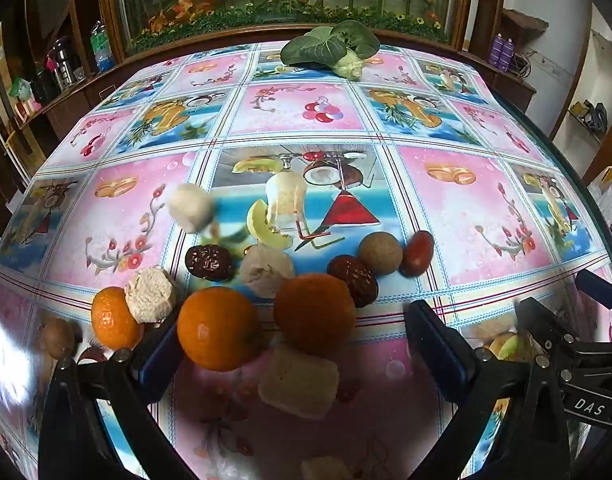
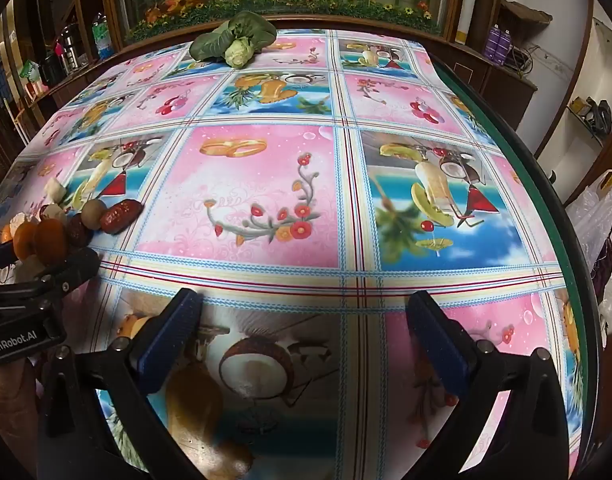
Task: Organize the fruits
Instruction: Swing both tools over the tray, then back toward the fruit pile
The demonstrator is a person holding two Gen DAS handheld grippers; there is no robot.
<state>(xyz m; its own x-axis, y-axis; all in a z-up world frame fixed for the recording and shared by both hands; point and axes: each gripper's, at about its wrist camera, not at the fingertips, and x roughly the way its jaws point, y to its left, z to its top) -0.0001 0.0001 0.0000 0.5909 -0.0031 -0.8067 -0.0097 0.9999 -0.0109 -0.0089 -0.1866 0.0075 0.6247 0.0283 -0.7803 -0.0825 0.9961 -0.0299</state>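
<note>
Glossy oilcloth printed with pink flower panels and blue fruit panels covers the table in the left wrist view. The left gripper hangs above its near edge with both blue-padded fingers spread wide, pinching nothing. Between and just ahead of the fingers lies a loose cluster of food: two large tangerines side by side, the right one touching a wrinkled red date; a smaller tangerine to the left against a pale peeled chunk; another dark date; a round tan longan beside a smooth red jujube; and a pale block lying between the fingers. A white peeled piece sits apart, farther up the cloth. A leafy green vegetable rests at the far edge, well away from the fruit.

From the right wrist view, the right gripper also has its fingers spread wide over bare cloth, with nothing between them. The fruit cluster lies far to its left, partly hidden behind the left gripper's black body. The green vegetable lies at the far edge.
</note>
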